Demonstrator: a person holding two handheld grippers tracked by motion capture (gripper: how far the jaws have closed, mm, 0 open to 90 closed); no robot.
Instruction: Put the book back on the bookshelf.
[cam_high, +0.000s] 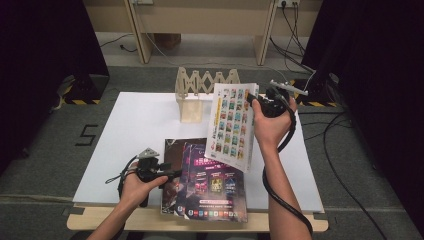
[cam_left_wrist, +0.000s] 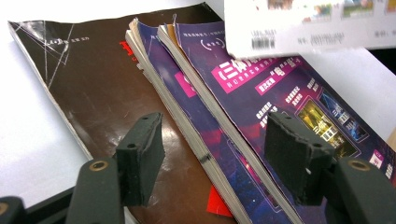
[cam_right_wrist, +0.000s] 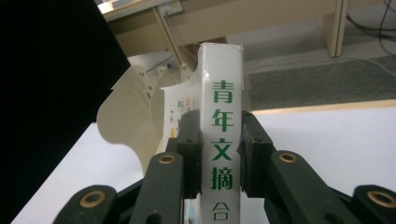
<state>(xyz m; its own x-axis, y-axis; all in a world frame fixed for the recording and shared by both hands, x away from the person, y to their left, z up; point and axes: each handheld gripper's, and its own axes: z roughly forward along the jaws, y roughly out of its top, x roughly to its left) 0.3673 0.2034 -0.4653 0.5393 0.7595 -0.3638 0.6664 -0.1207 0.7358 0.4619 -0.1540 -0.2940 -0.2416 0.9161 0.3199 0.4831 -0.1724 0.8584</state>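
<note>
A thick white book (cam_high: 231, 125) with rows of small coloured pictures on its cover hangs upright above the table. My right gripper (cam_high: 256, 102) is shut on its spine edge. In the right gripper view my right gripper (cam_right_wrist: 222, 149) presses both pads on the white spine (cam_right_wrist: 222, 84), which bears green characters. My left gripper (cam_high: 172, 175) is open near the table's front. In its own view the left gripper (cam_left_wrist: 215, 126) hovers over a fanned stack: a dark brown magazine (cam_left_wrist: 93, 93) under two purple ones (cam_left_wrist: 280, 93). The white book's lower edge (cam_left_wrist: 303, 23) shows above them.
A wooden accordion rack (cam_high: 207, 82) stands at the back of the white table board (cam_high: 135, 125), just behind the lifted book. The stack of magazines (cam_high: 215, 185) reaches the front edge. Cables trail on the floor at the right.
</note>
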